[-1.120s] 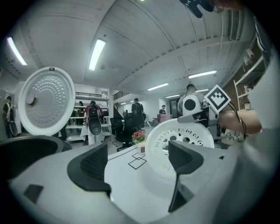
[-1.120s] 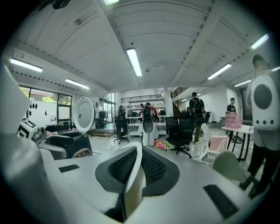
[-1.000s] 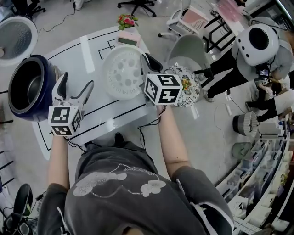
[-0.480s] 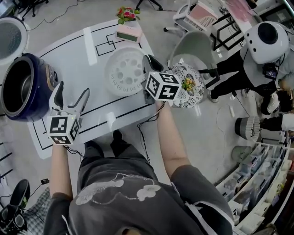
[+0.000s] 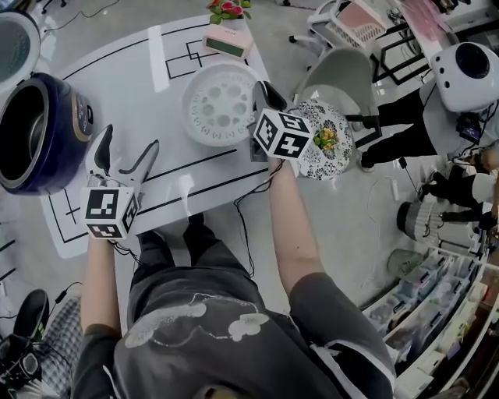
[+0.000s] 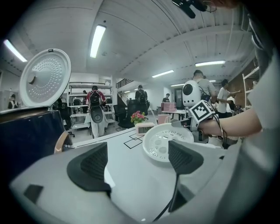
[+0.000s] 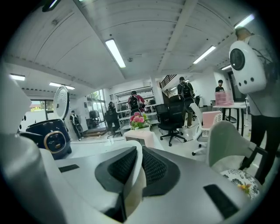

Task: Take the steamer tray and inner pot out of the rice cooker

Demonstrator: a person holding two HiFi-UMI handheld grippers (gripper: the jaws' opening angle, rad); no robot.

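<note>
The white round steamer tray (image 5: 221,104) is low over the white table (image 5: 156,78), right of centre. My right gripper (image 5: 263,93) is shut on its right rim; in the right gripper view the white rim (image 7: 131,183) sits pinched between the pads. Whether the tray rests on the table I cannot tell. The dark blue rice cooker (image 5: 66,117) stands at the table's left end, lid (image 5: 15,43) up, with the inner pot (image 5: 30,132) inside. My left gripper (image 5: 129,142) hangs open and empty just right of the cooker.
A pink box (image 5: 228,43) with flowers (image 5: 228,8) stands at the table's far edge. A chair with a patterned cushion (image 5: 327,144) is right of the table beside a grey chair (image 5: 339,78). People and a white robot head (image 5: 468,70) are further right.
My right gripper has come down toward the table with the tray still in its grip. The left gripper has sunk a little and stays open.
</note>
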